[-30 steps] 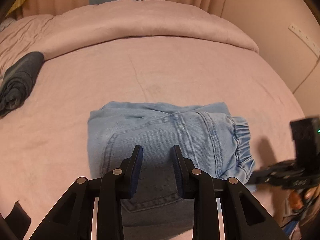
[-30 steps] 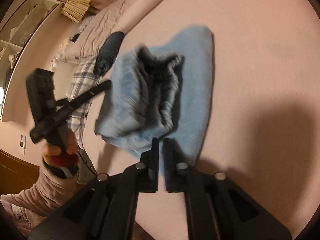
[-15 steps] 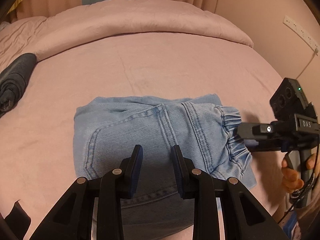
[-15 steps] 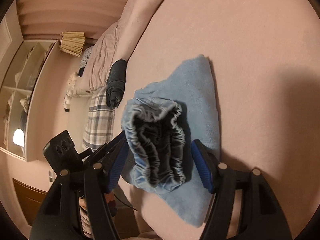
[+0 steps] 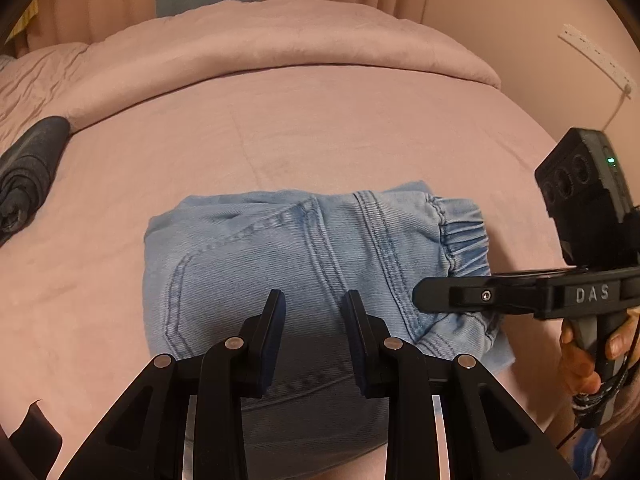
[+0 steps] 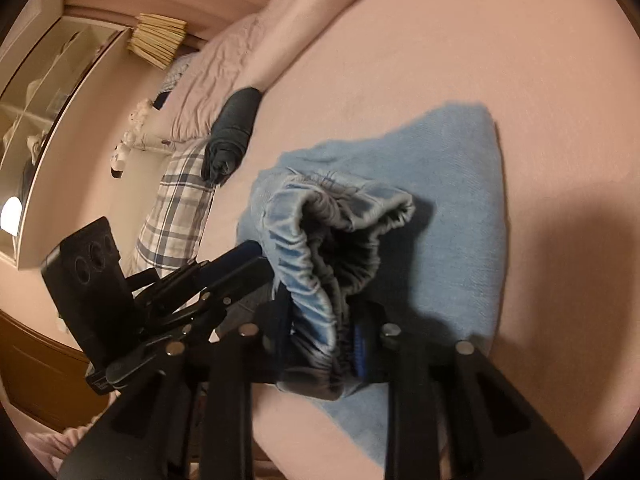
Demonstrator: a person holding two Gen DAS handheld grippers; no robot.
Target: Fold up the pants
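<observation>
Light blue denim pants (image 5: 288, 264) lie folded into a compact block on the pink bed (image 5: 320, 128). My left gripper (image 5: 313, 304) hovers open and empty over the near part of the pants. My right gripper (image 6: 320, 320) has its jaws on either side of the bunched elastic waistband (image 6: 320, 264) at the pants' right end and is closed on it. From the left wrist view the right gripper (image 5: 424, 294) reaches in from the right at the waistband (image 5: 460, 248). The left gripper (image 6: 240, 264) shows at the left of the right wrist view.
A rolled dark garment (image 5: 28, 168) lies at the bed's left, also in the right wrist view (image 6: 232, 136). A folded pink duvet (image 5: 280, 40) lies across the back. A plaid cloth (image 6: 176, 208) hangs at the bed's side. A wall (image 5: 520, 20) is to the right.
My right gripper opened, moved in on the waistband and closed on it. My left gripper stayed open over the pants, shifting slightly.
</observation>
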